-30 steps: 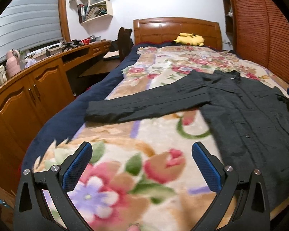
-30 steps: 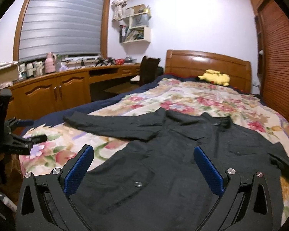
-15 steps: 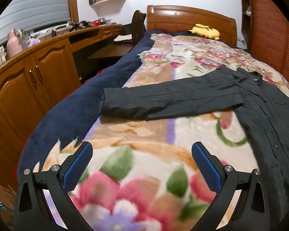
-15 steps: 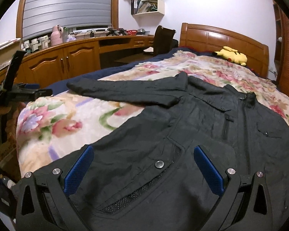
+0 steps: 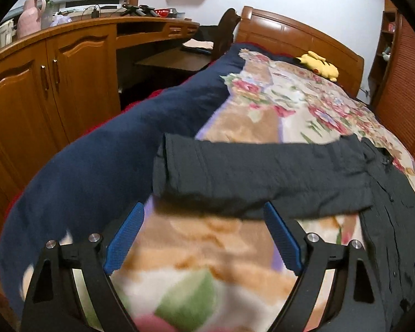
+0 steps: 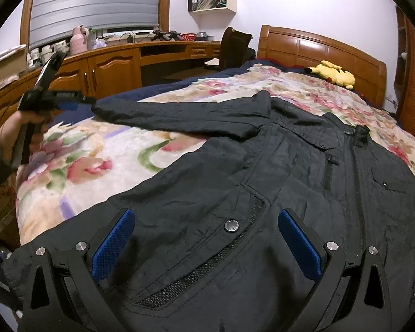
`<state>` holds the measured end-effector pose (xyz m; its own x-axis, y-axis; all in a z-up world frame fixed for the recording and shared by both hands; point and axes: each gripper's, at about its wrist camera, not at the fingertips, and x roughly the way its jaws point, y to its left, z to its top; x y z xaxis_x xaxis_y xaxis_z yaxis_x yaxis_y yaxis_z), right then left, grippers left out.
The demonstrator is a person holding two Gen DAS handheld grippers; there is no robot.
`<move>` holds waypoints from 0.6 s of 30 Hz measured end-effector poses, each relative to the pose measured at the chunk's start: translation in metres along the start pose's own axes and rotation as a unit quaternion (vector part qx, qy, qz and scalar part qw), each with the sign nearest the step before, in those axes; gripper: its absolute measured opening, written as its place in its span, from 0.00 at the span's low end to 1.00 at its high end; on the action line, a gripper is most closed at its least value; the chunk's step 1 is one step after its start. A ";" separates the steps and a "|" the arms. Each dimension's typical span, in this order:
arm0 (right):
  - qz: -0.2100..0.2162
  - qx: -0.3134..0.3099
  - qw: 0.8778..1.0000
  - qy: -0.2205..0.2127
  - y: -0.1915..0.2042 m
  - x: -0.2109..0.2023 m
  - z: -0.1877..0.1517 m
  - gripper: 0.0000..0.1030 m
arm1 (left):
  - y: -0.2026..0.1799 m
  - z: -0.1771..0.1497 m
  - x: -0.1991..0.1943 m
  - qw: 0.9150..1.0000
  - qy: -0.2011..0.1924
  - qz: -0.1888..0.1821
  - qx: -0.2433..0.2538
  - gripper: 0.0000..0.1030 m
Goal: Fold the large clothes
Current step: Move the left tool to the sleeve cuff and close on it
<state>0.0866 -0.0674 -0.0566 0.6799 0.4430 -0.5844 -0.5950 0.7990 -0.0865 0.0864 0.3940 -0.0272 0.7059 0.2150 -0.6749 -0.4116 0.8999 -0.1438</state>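
Observation:
A large black jacket (image 6: pixel 276 182) lies spread front-up on the flowered bed, one sleeve (image 5: pixel 249 177) stretched out to the left. My left gripper (image 5: pixel 203 215) is open and empty, just short of that sleeve near its cuff (image 5: pixel 163 166). It also shows in the right wrist view (image 6: pixel 77 101), held by a hand beside the cuff. My right gripper (image 6: pixel 206 221) is open and empty, low over the jacket's lower front by a snap button (image 6: pixel 231 225) and a mesh-edged pocket.
The bed has a flowered blanket (image 5: pixel 196 265) over a navy cover (image 5: pixel 96 171) and a wooden headboard (image 6: pixel 318 47). A yellow plush toy (image 6: pixel 333 74) lies near the headboard. Wooden cabinets and a desk (image 5: pixel 55 77) run along the left; a slatted wardrobe (image 5: pixel 406 83) stands right.
My left gripper has moved forward and left toward the sleeve's cuff. My right gripper has moved forward and down over the jacket's lower front. Both stay open.

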 end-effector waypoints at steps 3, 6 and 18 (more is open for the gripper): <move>0.001 -0.004 1.000 0.006 0.003 0.003 0.001 1.00 | 0.000 0.012 0.007 1.000 0.001 0.003 -0.003 0.86; 0.003 -0.003 1.000 0.008 0.004 0.002 0.001 1.00 | 0.004 0.021 0.016 1.000 0.002 0.009 -0.008 0.81; 0.006 -0.004 1.000 0.006 0.002 0.001 0.001 1.00 | 0.031 0.007 0.071 0.996 0.071 0.017 -0.057 0.75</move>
<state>0.0866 -0.0648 -0.0563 0.6676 0.4469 -0.5955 -0.6065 0.7903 -0.0868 0.1281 0.4395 -0.0746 0.6045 0.1821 -0.7756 -0.5027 0.8424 -0.1941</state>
